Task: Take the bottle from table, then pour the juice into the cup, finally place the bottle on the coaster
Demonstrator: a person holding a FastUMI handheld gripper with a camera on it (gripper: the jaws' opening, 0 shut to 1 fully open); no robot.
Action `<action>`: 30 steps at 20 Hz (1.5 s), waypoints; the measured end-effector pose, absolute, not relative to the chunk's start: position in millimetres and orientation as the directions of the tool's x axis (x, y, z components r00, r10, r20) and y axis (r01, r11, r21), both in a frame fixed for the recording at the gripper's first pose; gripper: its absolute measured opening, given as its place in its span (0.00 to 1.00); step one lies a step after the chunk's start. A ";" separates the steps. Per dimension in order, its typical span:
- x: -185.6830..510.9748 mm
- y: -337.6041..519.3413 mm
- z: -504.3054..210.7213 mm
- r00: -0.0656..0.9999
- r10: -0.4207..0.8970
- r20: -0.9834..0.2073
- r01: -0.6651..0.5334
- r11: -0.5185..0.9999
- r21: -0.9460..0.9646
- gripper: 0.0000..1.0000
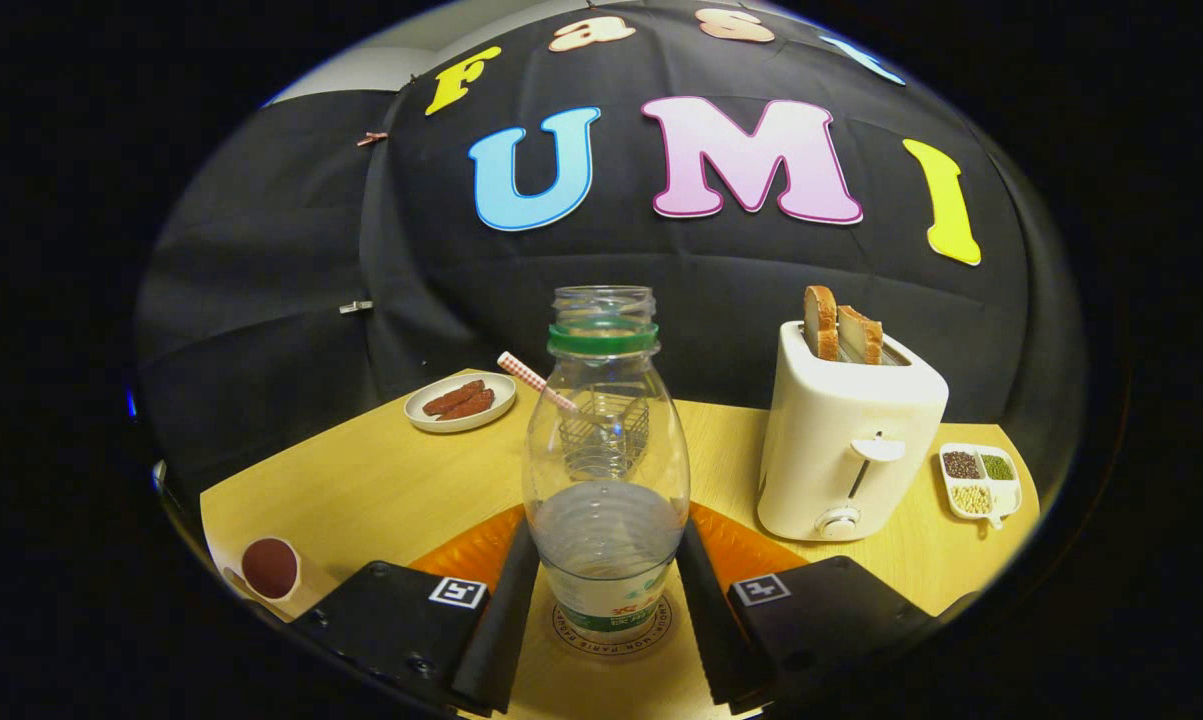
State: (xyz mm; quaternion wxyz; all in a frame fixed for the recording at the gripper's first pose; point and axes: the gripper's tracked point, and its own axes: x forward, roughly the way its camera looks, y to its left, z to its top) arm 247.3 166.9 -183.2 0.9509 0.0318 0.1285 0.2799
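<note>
Tool [606,600] clamped on upright bottle [606,450], bottle base on coaster [609,628]; cup [269,567] off left.

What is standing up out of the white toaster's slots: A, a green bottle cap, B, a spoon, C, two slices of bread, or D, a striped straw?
C: two browned slices of bread stand upright in the slots of the white toaster.

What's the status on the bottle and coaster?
Hand-held gripper fingers flank the bottle, contact unclear. Bottle upright on coaster, uncapped. Toaster stands beside, apart.
</note>
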 end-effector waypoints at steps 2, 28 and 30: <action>246.8 166.9 -184.0 0.809 0.541 -0.230 -0.528 0.841 0.118 0.75; 163.8 121.9 -80.8 0.860 0.490 -0.145 -0.494 0.869 0.002 0.98; 149.6 109.2 -57.3 0.868 0.482 -0.121 -0.486 0.874 0.003 0.98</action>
